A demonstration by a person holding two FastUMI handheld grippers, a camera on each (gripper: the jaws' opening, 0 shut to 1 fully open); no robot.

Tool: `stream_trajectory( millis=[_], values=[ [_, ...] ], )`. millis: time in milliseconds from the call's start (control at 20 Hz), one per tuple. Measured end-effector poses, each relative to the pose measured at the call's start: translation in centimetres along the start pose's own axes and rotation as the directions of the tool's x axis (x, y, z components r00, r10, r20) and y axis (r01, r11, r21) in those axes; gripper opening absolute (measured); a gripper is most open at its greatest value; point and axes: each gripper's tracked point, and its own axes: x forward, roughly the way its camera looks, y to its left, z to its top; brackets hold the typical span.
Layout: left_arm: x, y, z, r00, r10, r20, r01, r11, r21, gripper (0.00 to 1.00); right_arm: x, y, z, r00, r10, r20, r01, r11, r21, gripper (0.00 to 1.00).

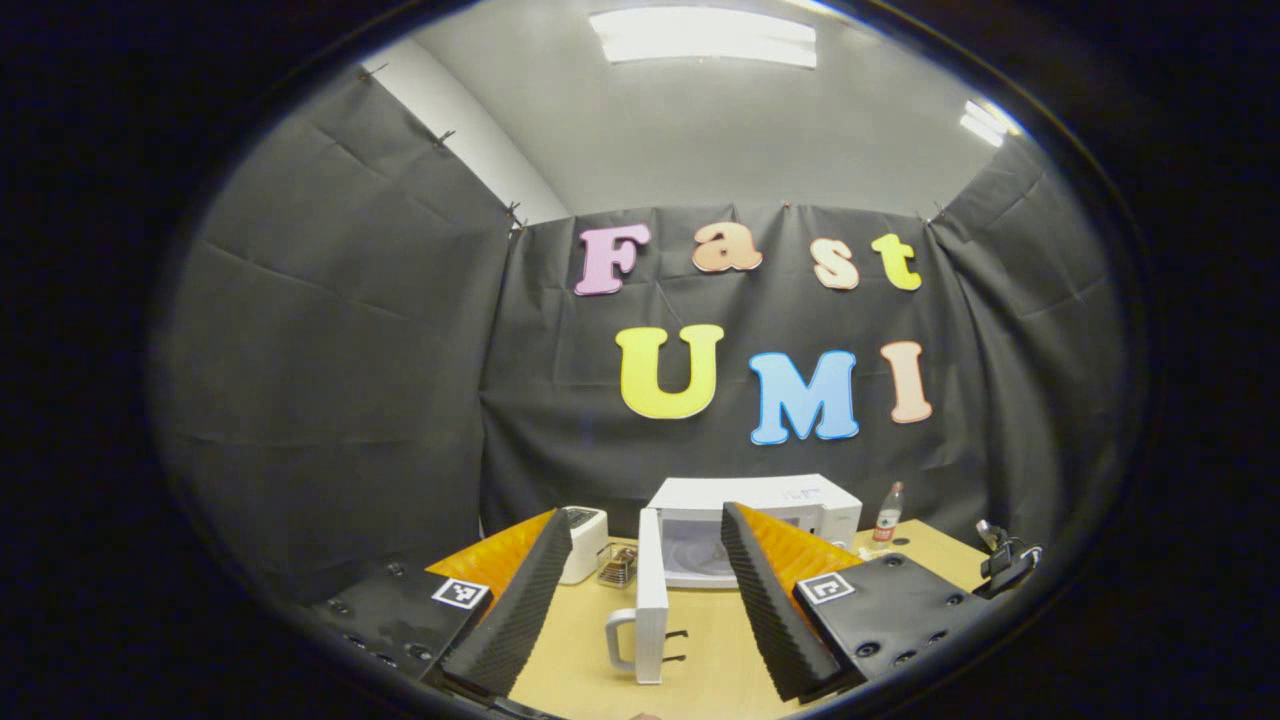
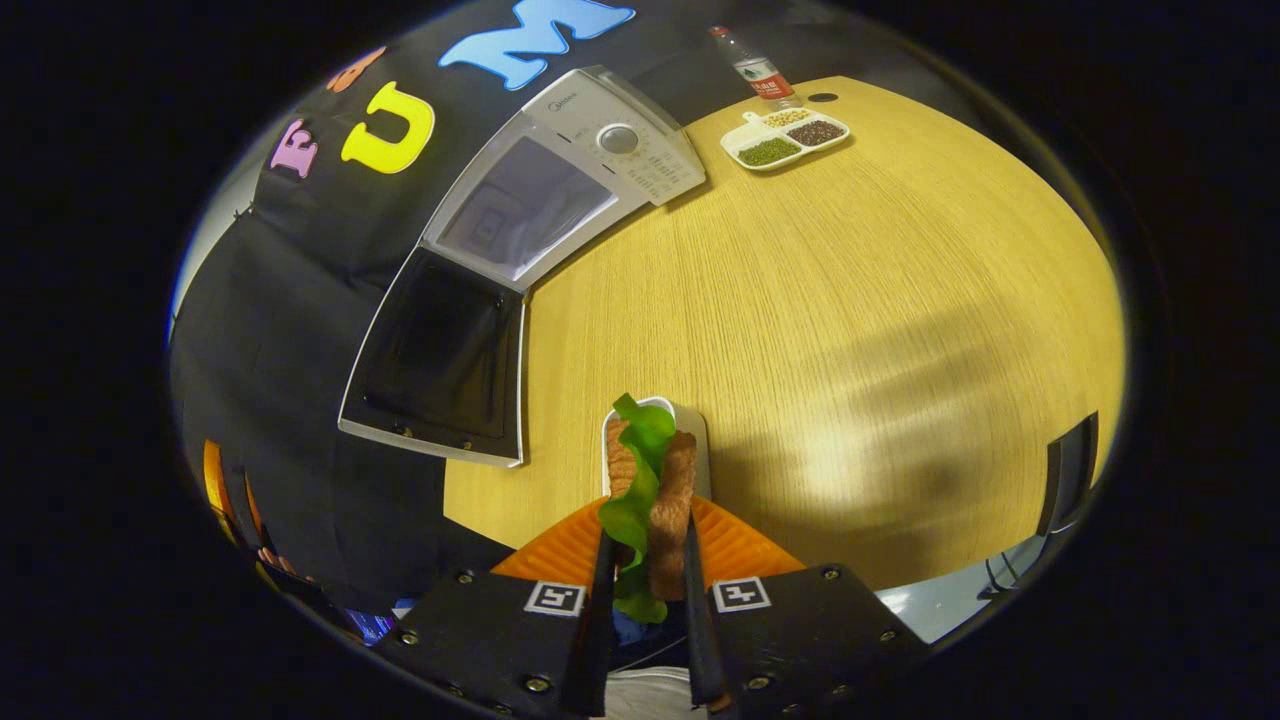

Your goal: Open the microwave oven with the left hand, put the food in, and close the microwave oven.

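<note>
Clamped between both fingers of the right gripper [image 2: 648, 560]: the food [image 2: 650, 495], a sandwich of bread slices with a green lettuce leaf, lifted above a small white plate [image 2: 690, 420] on the wooden table [image 2: 850, 300]. Spread wide and holding nothing: left gripper [image 1: 640, 600], aimed at the microwave oven [image 1: 755, 525] from in front. Largest first: microwave oven at 11 o'clock from the food in the right gripper view, cavity [image 2: 525, 205] exposed and lit, control panel with dial [image 2: 618, 138] on its far side. Next, door [image 2: 440, 355] swung fully out, hinged on the side away from the panel, dark inner face turned up toward the camera; seen edge-on in the left gripper view, door handle [image 1: 622, 640] sticking out toward 9 o'clock. Opening apparently done; step in hand judged to be carrying the food in. Best done by travelling toward 11 o'clock, passing on the panel side of the door's free edge, keeping the grip firm but not crushing, entering level and setting down near the cavity's middle before letting go. Food's long axis along the fingers, running 6 to 12 o'clock, leaf tip pointing away from the camera, sandwich held on edge with its layers vertical. Farther off at 1 o'clock: divided dish of grains [image 2: 785, 138] and water bottle [image 2: 752, 65].
</note>
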Motion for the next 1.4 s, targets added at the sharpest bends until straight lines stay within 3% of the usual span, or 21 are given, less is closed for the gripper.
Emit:
stream_trajectory(
  millis=[300, 400, 650, 950, 1050, 1400],
  values=[
    [0.5, 0.7, 1.2, 0.999, 0.011, 0.036, -0.011, 1.0, 0.007, 0.98, -1.9, 3.1, 3.2, 0.997, 0.041, 0.07, -0.038, 0.998, -0.043, 0.32],
    [1.1, 1.2, 1.2, 0.999, 0.011, 0.043, -0.011, 1.0, 0.003, 0.94, -1.9, 4.5, 4.4, 0.993, 0.053, 0.102, -0.047, 0.997, -0.06, 0.32],
    [4.1, 3.1, 0.9, 0.999, -0.001, 0.045, 0.001, 1.0, -0.007, 0.98, -0.9, 8.5, 7.9, 0.977, 0.076, 0.197, -0.058, 0.994, -0.093, 0.32],
    [8.2, 7.0, 0.3, 0.999, 0.002, 0.042, -0.002, 1.0, -0.012, 0.94, 2.5, 12.6, 11.1, 0.963, 0.073, 0.261, -0.044, 0.992, -0.115, 0.32],
    [9.7, 8.3, -0.4, 0.999, 0.001, 0.034, 0.0, 1.0, -0.024, 0.98, 3.7, 13.7, 12.1, 0.956, 0.065, 0.287, -0.031, 0.992, -0.122, 0.32],
    [14.5, 12.1, -2.8, 1.0, -0.02, 0.004, 0.02, 0.999, -0.027, 0.96, 8.9, 16.0, 16.2, 0.909, 0.03, 0.417, 0.019, 0.993, -0.113, 0.32]
  ],
)
